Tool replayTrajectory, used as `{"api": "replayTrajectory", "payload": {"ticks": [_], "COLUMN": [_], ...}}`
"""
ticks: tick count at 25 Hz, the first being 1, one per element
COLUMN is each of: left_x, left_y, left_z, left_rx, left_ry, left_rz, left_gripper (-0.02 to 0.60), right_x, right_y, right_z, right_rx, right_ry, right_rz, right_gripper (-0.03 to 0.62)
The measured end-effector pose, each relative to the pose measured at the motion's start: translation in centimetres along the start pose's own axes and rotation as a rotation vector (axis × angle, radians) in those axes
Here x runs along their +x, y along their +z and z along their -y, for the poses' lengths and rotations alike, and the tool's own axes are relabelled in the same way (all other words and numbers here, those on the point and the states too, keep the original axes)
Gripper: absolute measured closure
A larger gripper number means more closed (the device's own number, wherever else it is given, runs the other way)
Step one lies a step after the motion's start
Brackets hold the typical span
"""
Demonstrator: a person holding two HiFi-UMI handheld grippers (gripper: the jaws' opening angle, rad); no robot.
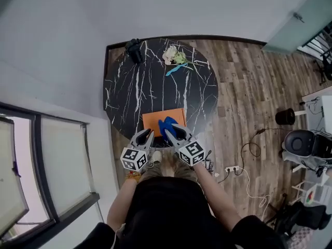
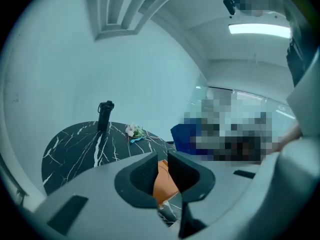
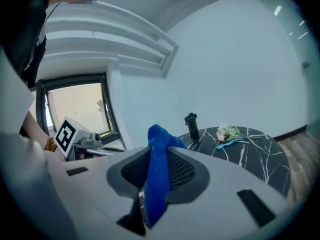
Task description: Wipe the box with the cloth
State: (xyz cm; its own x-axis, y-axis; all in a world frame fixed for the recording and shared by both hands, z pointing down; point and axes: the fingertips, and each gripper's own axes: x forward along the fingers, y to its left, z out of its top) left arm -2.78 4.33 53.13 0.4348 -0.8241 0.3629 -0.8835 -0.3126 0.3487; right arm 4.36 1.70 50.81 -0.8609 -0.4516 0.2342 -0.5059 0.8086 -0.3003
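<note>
The right hand-held gripper (image 1: pixel 174 132) is clamped on the blue cloth (image 1: pixel 167 124), over the near edge of the orange box (image 1: pixel 153 119), which lies on the surface (image 1: pixel 129 92). The left hand-held gripper (image 1: pixel 144 135), its jaws slightly apart and empty, hovers beside the box's near-left corner.

Head view: a camera high above the person looks steeply down on a round black marble table (image 1: pixel 124 92). The left gripper (image 1: pixel 147 134) and right gripper (image 1: pixel 173 132) sit low in the middle, over the table's near edge.

Left gripper view: a camera close behind that gripper's own jaws faces almost level across the table to its far edge and a pale wall.

Right gripper view: likewise close behind its jaws, where a blue cloth (image 3: pixel 159 169) fills the foreground, facing across the same table.

All three views share the tabletop, with the black bottle (image 1: pixel 134 50) and white flowers (image 1: pixel 175 55) at its far edge. The right gripper view also catches the left gripper's marker cube (image 3: pixel 65 134).
</note>
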Motion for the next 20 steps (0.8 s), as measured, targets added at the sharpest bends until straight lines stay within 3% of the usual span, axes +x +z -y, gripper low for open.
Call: {"api": "replayTrajectory", "payload": {"ticks": [4, 9, 20], "left_x": [-0.6, -0.4, -0.3], "left_y": [0.9, 1.8, 3.0], "left_z": [0.3, -1.0, -3.7], "left_rx": [0.056, 0.078, 0.101], "left_ry": [-0.107, -0.159, -0.215], "left_rz": [0.004, 0.018, 0.027], "left_gripper": [0.518, 0.518, 0.518], "right_x": [-0.7, -0.9, 2.6], "right_y": [-0.5, -0.9, -0.1], "right_z": [0.2, 1.0, 0.4], "right_rx": [0.035, 0.044, 0.007], "right_ry": [-0.112, -0.22, -0.264], "right_rz": [-0.003, -0.001, 0.005], "right_gripper": [0.522, 0.522, 0.522]}}
